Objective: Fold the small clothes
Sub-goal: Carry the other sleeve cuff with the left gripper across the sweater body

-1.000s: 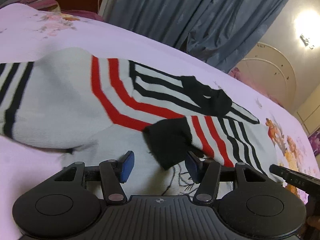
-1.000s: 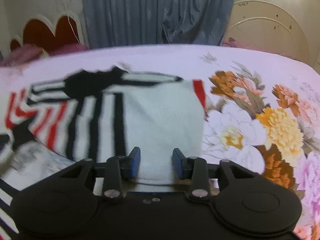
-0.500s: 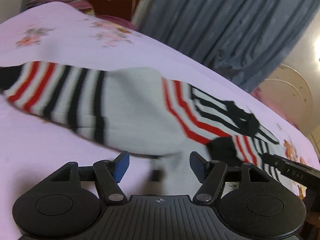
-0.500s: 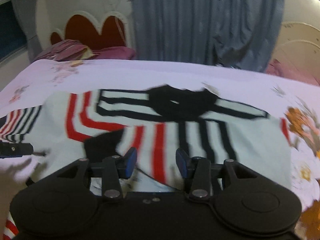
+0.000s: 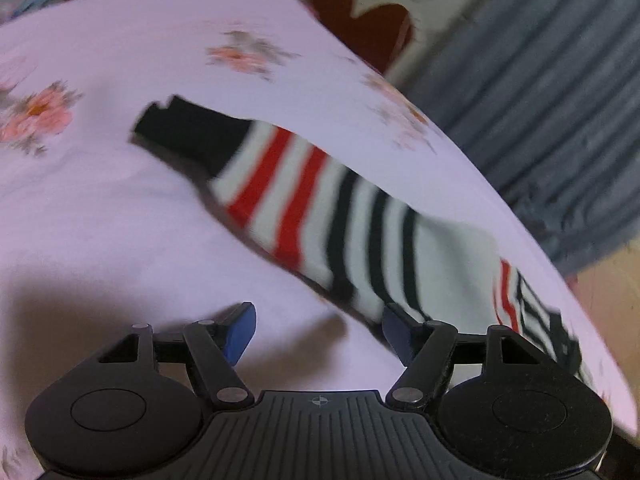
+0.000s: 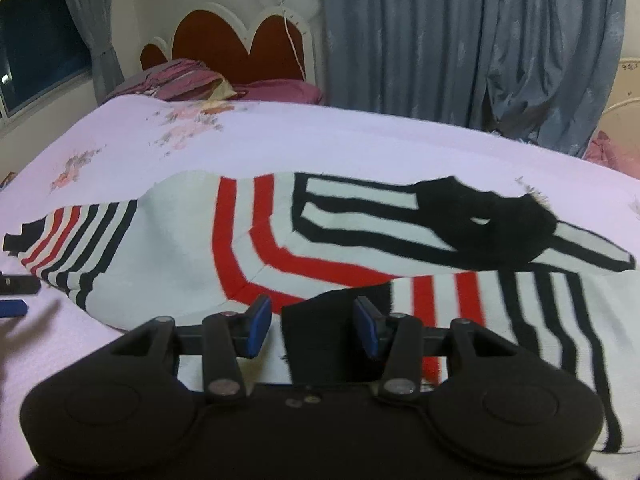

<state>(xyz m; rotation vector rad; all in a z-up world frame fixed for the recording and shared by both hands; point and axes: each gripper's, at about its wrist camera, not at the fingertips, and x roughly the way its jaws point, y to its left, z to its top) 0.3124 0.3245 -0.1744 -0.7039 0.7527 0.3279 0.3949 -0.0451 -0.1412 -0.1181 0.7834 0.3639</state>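
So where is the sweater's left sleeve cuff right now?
The black cuff lies flat on the floral bedsheet, stretched toward the headboard side; in the right wrist view it sits at the far left edge, just above the open left tongs.

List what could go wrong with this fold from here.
1. The left sleeve lies stretched out across the bed, and the left gripper is open with nothing between its fingers; a shallow pinch may slip off the sleeve.
2. The right sleeve's black cuff sits between the open fingers of the right gripper, folded over the sweater. Closing now could catch the layer beneath and undo that fold.
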